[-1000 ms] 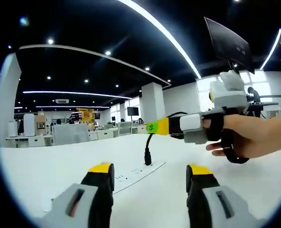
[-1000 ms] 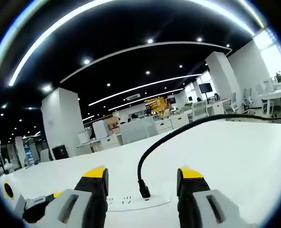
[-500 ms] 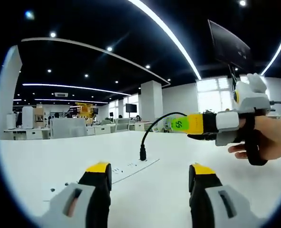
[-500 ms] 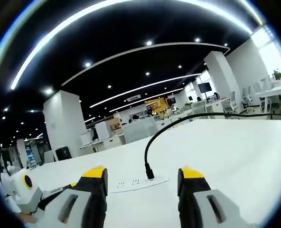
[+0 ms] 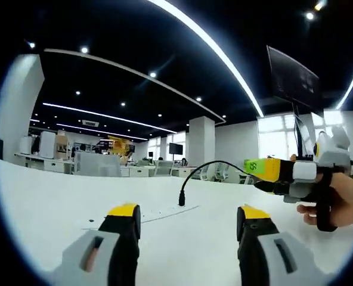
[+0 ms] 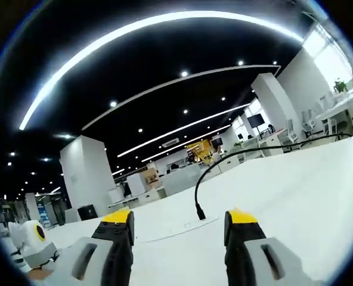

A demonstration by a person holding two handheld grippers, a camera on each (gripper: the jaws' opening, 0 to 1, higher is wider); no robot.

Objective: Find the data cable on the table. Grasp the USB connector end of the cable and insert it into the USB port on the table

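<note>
The black data cable's connector [image 5: 182, 198] stands upright with its tip down on a flat white socket strip [image 5: 164, 213] on the white table [image 5: 57, 202]. Its cord arcs up and off to the right. My left gripper [image 5: 188, 214] is open and empty, well short of the strip. My right gripper [image 5: 265, 168], held by a hand [image 5: 343, 199], comes in from the right, back from the connector. In the right gripper view the connector [image 6: 199, 213] stands on the strip [image 6: 176, 228] beyond my open, empty right gripper [image 6: 178, 219]. The left gripper [image 6: 30, 244] shows at the lower left.
The white table spreads wide around the strip. A dark monitor [image 5: 293, 77] hangs above at the right. Desks, pillars and ceiling lights of an open office lie far behind.
Both views have drawn back from the strip, so the connector looks smaller and farther. The right gripper has slid to the right, away from the connector, which stays upright on the strip.
</note>
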